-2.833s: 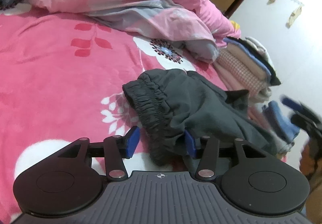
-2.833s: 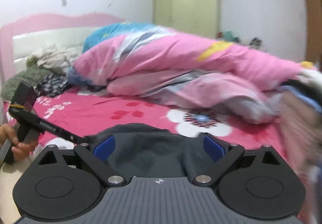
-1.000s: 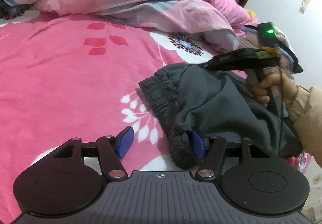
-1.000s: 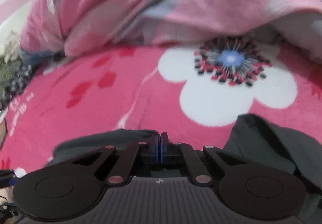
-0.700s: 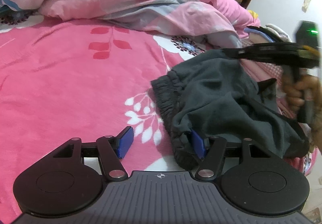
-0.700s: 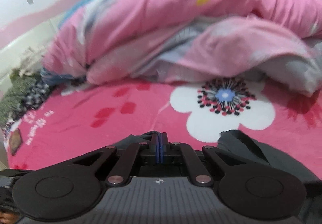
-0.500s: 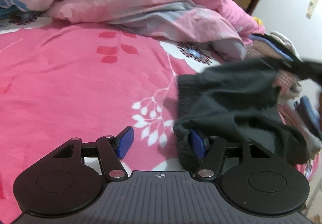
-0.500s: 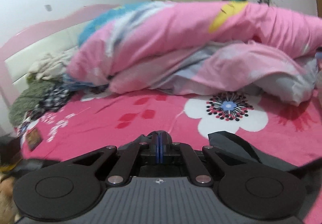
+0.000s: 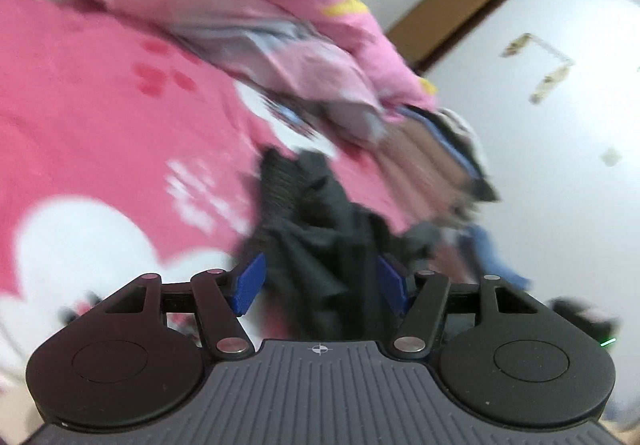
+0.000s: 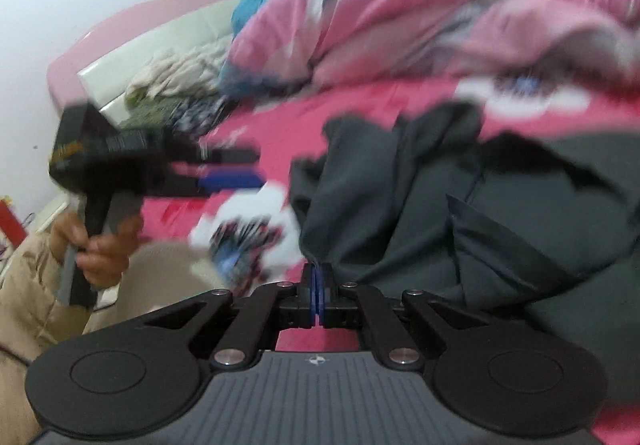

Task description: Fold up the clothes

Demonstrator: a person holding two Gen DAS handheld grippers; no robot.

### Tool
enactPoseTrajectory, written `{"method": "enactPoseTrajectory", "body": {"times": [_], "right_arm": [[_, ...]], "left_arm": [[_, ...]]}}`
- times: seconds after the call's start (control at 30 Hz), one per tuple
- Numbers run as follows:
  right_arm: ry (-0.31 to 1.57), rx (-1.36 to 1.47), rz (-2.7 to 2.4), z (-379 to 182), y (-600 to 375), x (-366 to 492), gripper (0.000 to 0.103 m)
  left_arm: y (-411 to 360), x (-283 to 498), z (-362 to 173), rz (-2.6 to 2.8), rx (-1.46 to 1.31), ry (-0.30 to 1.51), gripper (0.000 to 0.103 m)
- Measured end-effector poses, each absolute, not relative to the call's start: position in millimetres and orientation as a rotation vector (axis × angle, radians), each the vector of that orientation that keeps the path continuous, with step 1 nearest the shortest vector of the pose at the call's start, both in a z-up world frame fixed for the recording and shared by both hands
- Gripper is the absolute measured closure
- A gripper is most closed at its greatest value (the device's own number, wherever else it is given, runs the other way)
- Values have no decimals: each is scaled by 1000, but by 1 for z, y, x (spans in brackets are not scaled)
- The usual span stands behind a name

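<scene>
Dark grey trousers [image 9: 316, 213] with an elastic waistband lie crumpled on the pink flowered bed sheet [image 9: 100, 117]. My left gripper [image 9: 320, 281] is open, and bunched trouser cloth sits between its blue pads. In the right wrist view my right gripper [image 10: 318, 297] is shut on an edge of the trousers [image 10: 420, 205], which spread up and to the right. That view also shows the left gripper [image 10: 228, 177] at the left, held by a hand [image 10: 100, 245]. Both views are motion-blurred.
A heaped pink duvet [image 9: 240, 5] fills the far side of the bed. A stack of folded clothes [image 9: 432, 157] sits at the bed's right edge, near a white wall and a brown door [image 9: 448, 17]. Loose clothes [image 10: 176, 73] lie by the pink headboard [image 10: 120, 57].
Both cameras have swung sharply. My right gripper stays shut on the trousers and has dragged them. My left gripper now straddles the cloth, where earlier only its right pad touched it.
</scene>
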State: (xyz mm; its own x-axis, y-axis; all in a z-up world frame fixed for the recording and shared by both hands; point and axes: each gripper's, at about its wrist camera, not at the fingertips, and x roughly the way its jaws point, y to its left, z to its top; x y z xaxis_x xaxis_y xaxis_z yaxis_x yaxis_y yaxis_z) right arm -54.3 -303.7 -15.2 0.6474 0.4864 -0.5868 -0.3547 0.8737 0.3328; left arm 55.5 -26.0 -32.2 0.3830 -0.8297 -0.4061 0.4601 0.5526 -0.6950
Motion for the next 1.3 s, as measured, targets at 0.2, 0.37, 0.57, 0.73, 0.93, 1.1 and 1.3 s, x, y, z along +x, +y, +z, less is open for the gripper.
{"method": "enactPoseTrajectory", "body": {"times": [0.2,0.37,0.57,0.73,0.93,1.1,1.3], "right_arm": [[817,270,554,-61,-279,-63,103],[831,246,578,-78,-266,-70,102],[779,205,615,-51,-286,-85,86],[611,261,598,-10,-319,-99,59],[476,468,520,8,-351,-91,54],[503,481,516,9,-340,-67,54],[637,449,503,-20,-314,-38,61]], "left_arm": [[-55,47,-39,-870,-440,852,29],[-79,42,-41,-834,-342,861,29],[-85,35,-44,-777,-242,841,33],[-75,36,-44,-765,-303,837,46],[-64,31,-45,-757,-346,847,88],[-41,14,-42,-751,-386,861,92],[-18,-10,-44,-769,-394,870,90]]}}
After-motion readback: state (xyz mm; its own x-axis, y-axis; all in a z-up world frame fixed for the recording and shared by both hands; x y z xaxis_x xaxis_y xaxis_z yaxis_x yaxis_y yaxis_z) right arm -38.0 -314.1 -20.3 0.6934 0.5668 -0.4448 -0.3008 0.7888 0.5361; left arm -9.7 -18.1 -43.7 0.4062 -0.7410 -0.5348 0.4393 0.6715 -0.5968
